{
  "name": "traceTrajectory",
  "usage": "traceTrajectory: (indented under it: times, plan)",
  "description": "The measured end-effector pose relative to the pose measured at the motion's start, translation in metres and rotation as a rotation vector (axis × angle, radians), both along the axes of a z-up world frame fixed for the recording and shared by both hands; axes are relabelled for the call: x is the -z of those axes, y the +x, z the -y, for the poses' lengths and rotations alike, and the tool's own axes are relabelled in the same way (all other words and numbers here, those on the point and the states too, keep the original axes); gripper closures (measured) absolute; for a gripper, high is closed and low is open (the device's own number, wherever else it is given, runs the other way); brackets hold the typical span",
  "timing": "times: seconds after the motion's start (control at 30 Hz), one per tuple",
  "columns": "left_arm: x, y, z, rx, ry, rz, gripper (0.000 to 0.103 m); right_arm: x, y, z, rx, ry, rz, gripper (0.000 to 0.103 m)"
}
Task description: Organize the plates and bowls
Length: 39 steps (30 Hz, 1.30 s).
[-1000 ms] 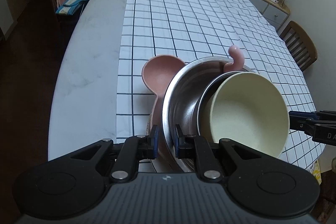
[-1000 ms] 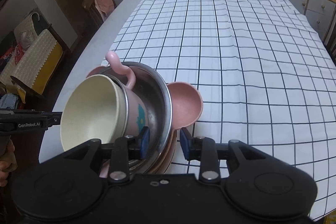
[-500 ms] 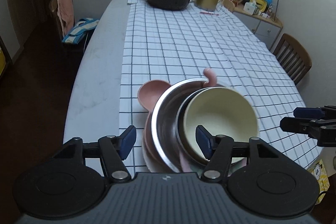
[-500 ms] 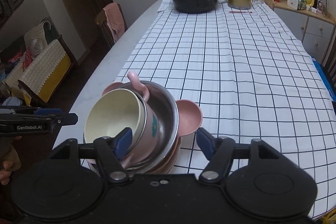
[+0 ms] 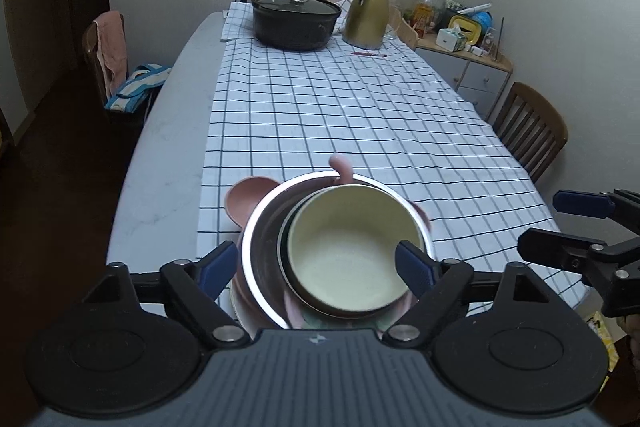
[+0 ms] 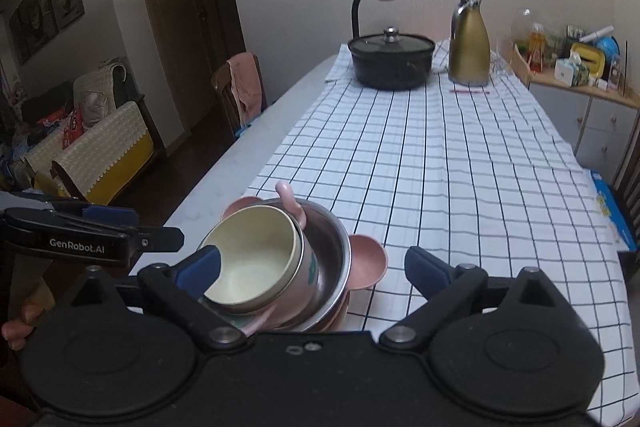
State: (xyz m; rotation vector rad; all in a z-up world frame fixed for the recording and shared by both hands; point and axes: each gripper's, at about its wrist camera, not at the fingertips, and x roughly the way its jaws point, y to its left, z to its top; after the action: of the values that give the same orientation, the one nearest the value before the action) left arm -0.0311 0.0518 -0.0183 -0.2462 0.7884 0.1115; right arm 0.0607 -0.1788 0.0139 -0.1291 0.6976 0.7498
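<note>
At the near edge of the checked tablecloth, the stack sits nested: a pink plate at the bottom, a steel bowl on it, a pink cup inside that, and a cream bowl on top, leaning a little.

From left to right, the left gripper hovers above the stack with its jaws spread wide, having just been opening; nothing is clamped, though the bowls show between its blue pads. At about three o'clock in the left wrist view, the right gripper hangs likewise, its jaws also just opened and clear of the steel rim.

Judging by this, the stack is set down and released. To finish well, both hands should draw straight up and away, keeping the pads off the tilted cream bowl so it does not slide. The black pot and gold jug stand far off at twelve o'clock.
</note>
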Motion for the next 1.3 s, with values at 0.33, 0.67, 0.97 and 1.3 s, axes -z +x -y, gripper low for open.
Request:
traceTrajectory:
  times: [0.33, 0.67, 0.97, 1.3]
  plan:
    - [-0.017, -0.028, 0.020, -0.034, -0.008, 0.092, 0.000, -0.011, -0.012, 0.016, 0.004, 0.047, 0.031, 0.000]
    - [-0.031, -0.050, 0.048, -0.056, 0.013, 0.119, 0.000, -0.017, -0.026, 0.035, -0.006, 0.081, 0.037, 0.000]
    - [-0.035, -0.056, 0.066, -0.072, 0.002, 0.121, 0.000, -0.022, -0.028, 0.049, -0.034, 0.103, 0.045, 0.000]
    - [-0.037, -0.059, 0.079, -0.067, -0.015, 0.141, 0.000, -0.023, -0.027, 0.057, -0.045, 0.106, 0.041, 0.000]
